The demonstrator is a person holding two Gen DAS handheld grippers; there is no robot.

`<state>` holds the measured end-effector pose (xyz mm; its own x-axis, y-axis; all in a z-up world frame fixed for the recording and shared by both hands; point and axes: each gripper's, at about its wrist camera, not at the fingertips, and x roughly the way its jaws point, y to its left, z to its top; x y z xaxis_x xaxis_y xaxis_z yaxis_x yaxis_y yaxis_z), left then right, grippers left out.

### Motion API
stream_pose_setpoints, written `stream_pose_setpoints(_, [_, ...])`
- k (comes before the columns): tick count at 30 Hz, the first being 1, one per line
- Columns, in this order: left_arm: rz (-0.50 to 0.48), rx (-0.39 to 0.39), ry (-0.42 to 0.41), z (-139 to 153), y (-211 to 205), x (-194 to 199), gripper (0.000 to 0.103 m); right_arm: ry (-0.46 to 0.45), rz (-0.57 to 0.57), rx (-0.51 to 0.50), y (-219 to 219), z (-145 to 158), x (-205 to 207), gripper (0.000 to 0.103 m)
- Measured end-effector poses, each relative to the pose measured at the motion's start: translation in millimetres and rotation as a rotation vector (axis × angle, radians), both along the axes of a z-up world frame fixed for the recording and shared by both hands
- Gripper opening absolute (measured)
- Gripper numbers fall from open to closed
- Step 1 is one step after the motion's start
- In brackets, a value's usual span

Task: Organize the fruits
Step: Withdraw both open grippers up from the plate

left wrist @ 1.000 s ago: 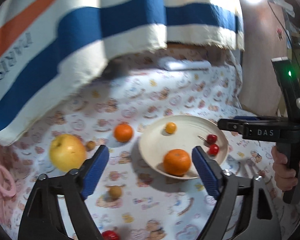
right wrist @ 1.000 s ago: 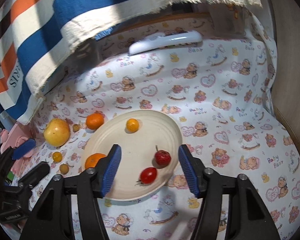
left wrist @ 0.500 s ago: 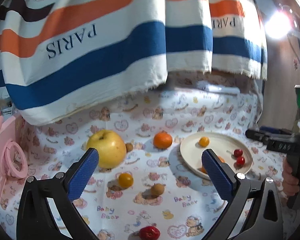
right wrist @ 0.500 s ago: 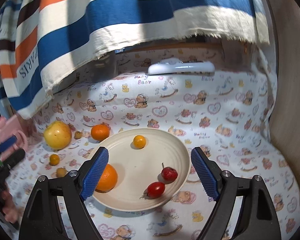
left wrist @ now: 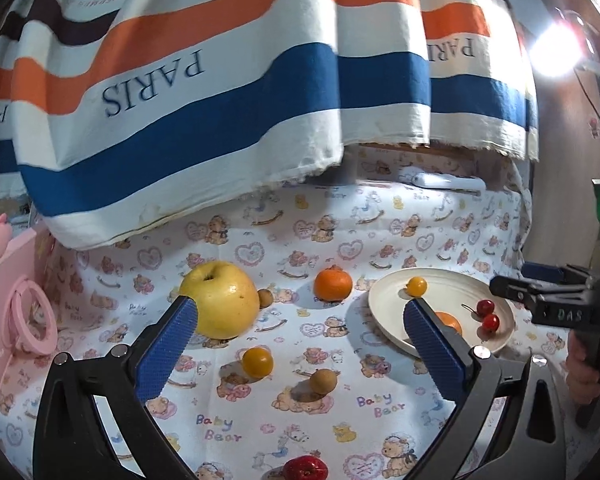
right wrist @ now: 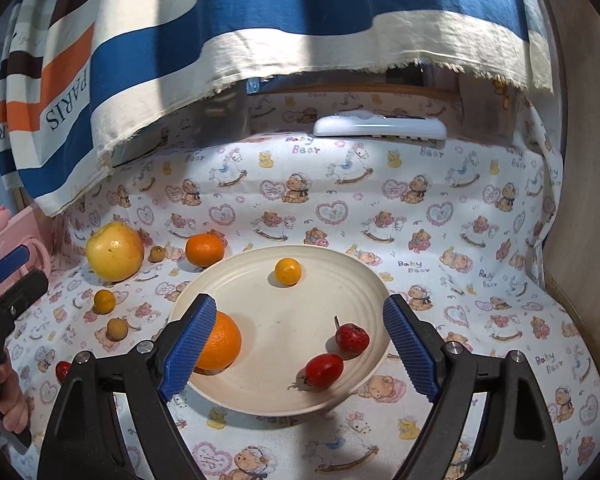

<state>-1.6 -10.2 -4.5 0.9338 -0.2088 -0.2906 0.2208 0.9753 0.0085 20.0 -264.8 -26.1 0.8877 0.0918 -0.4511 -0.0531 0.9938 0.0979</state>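
Four fruits on plate [right wrist: 364, 276]: orange [right wrist: 220, 342] at 8 o'clock, three small ones. Six left on bench at plate's 9 o'clock, apple [left wrist: 220, 300] included. Left gripper [left wrist: 300, 350], right gripper [right wrist: 296, 348] both wide, empty.

A bear-print cloth [right wrist: 440, 216] carries a cream plate [right wrist: 340, 280], yellow apple [right wrist: 115, 251], orange [right wrist: 204, 249] and white remote [right wrist: 380, 127]

My left wrist cam sits low on the left, looking across loose fruit toward the plate [left wrist: 384, 300]; my right cam hangs close above that plate [right wrist: 284, 396]; both share it and the striped cloth [left wrist: 228, 92]
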Motion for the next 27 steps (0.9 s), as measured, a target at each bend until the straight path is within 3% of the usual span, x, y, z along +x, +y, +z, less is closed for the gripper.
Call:
stream_pose_setpoints(10, [0.02,0.022,-0.006,0,-3,0,0.102,0.007,0.011,-0.004,2,1,0,0.096])
stream_pose_setpoints(12, [0.023,0.023,-0.003,0,-3,0,0.102,0.01,0.014,-0.007,3,0,1,0.102])
stream_pose_setpoints(19, [0.019,0.026,0.001,0,-4,1,0.102,-0.006,0.02,-0.028,8,2,-2,0.102])
stream_pose_setpoints(24, [-0.034,0.129,0.067,-4,-9,2,0.102,-0.011,0.019,-0.037,10,2,-3,0.102])
stream_pose_setpoints(27, [-0.05,0.127,0.107,-3,-7,-5,0.102,-0.011,0.021,-0.036,10,2,-3,0.102])
